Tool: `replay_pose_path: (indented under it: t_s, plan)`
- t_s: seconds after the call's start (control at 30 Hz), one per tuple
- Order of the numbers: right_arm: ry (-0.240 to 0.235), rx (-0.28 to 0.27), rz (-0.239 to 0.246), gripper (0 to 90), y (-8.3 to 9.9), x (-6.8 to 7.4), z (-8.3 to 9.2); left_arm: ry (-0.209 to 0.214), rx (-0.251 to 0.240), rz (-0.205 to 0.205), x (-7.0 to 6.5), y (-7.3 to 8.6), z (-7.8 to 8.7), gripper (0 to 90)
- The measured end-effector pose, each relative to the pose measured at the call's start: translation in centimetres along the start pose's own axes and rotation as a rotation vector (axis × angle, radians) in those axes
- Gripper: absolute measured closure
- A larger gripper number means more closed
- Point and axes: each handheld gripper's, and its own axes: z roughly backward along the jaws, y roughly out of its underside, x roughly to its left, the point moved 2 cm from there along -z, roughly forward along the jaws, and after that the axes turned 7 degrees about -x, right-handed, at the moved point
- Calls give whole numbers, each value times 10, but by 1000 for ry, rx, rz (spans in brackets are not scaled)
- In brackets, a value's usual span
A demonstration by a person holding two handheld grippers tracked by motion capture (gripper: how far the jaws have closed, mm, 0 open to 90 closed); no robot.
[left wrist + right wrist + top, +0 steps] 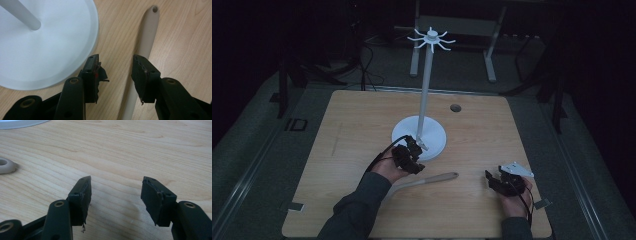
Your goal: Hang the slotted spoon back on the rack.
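Observation:
A white hook stand point(426, 90) rises from a round base point(434, 140) at the table's middle, with a ring of hooks point(431, 39) on top. A long beige utensil handle point(427, 180) lies flat in front of the base, with a hole at its right end. My left gripper point(412, 152) hovers at the base's front edge, open. In the left gripper view its jaws point(116, 67) stand wide, the base point(50, 42) to their left and the handle point(147, 32) running under the right jaw. My right gripper point(492, 180) rests low at the front right, open point(115, 185) over bare wood.
The wooden table point(362, 125) has a small dark hole point(455, 108) at the back right. The handle's end point(5, 165) lies at the left edge of the right gripper view. Dark floor and metal frame legs point(489, 50) lie beyond the table.

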Motion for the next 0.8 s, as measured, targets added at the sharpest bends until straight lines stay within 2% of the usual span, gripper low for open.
replay_pose_path:
  t_s: [0.33, 0.8]
  plan:
    - [-1, 0, -1, 409, 0, 0, 0, 9, 33, -8, -2, 0, -8, 584]
    - [-3, 1, -1, 407, 0, 0, 0, 40, 114, -32, -8, 2, -22, 613]
